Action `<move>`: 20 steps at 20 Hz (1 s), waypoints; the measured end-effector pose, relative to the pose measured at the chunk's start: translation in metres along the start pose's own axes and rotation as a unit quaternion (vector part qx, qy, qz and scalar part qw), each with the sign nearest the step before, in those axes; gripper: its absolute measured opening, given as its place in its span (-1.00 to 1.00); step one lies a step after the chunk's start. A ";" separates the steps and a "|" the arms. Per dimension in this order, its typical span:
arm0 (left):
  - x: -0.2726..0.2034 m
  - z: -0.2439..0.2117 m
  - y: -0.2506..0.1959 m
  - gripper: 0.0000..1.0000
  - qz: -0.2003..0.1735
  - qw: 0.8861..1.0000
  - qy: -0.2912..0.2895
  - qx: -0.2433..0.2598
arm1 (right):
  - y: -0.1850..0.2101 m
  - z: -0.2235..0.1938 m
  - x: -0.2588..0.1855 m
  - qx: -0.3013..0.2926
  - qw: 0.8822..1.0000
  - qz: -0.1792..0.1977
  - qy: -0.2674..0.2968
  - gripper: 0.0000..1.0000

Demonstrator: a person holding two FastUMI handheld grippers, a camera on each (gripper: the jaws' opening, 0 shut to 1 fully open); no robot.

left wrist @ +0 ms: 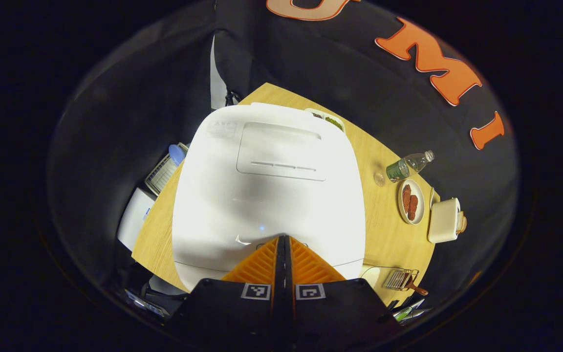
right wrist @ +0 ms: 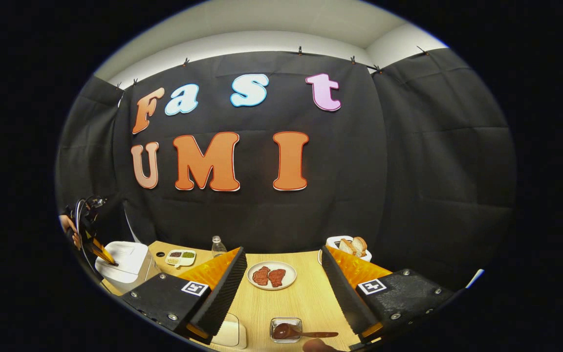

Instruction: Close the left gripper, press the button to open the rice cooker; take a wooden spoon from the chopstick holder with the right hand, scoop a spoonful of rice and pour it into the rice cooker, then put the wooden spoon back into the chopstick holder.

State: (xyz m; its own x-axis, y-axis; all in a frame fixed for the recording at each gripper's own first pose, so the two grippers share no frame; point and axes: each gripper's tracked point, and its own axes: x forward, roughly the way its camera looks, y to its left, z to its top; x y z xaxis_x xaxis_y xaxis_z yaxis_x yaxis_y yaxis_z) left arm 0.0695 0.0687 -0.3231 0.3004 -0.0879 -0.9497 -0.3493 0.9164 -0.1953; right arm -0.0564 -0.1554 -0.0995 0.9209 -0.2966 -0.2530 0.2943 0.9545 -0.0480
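1. Your left gripper [left wrist: 284, 239] is clenched, its two fingers pressed together with nothing between them, the tips resting at the front edge of the big white rounded rice cooker [left wrist: 267, 190], whose lid is down.
2. Your right gripper [right wrist: 284, 278] is released, jaws spread wide and gripping nothing, hovering above the light wooden table [right wrist: 306, 298].
3. Between those spread fingers, low in the right gripper view, the dark wooden spoon [right wrist: 296, 333] lies across a small clear square container [right wrist: 286, 328]; above it sits a round white plate with two reddish meat pieces [right wrist: 271, 275].
4. In the left gripper view the cooker covers most of the tabletop; bare wood remains to its right, up to a clear plastic bottle [left wrist: 408, 166] lying near the edge.
5. The right gripper view places the cooker at lower left with the left gripper on it, and a white dish of bread [right wrist: 352, 246] at the far table edge.
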 end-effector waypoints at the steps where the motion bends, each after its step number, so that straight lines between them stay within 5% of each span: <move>1: 0.002 -0.002 0.000 -0.89 0.001 1.000 0.001 -0.002 | 0.001 -0.001 0.001 0.001 1.000 0.001 0.000 0.91; 9: -0.001 -0.003 -0.003 -0.89 0.004 0.999 -0.031 0.022 | 0.000 -0.032 0.009 0.013 0.999 0.007 0.037 0.91; 13: -0.032 0.024 -0.013 -0.90 -0.014 0.994 -0.103 0.034 | -0.009 -0.051 0.009 0.016 0.998 0.005 0.065 0.92; 16: -0.086 0.080 -0.024 -0.90 -0.020 0.971 -0.230 0.056 | -0.018 -0.064 0.009 0.022 0.996 0.000 0.082 0.91; 20: -0.159 0.143 -0.009 -0.91 0.046 0.914 -0.397 0.077 | -0.022 -0.082 0.011 0.029 0.994 0.000 0.106 0.91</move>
State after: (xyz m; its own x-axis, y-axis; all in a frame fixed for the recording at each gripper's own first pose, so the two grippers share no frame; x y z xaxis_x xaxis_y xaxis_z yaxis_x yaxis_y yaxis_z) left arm 0.1521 0.1308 -0.1353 0.8462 0.2462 -0.4725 -0.2946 0.9552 -0.0299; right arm -0.0734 -0.1777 -0.1806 0.8485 -0.2768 -0.4510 0.3135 0.9496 0.0070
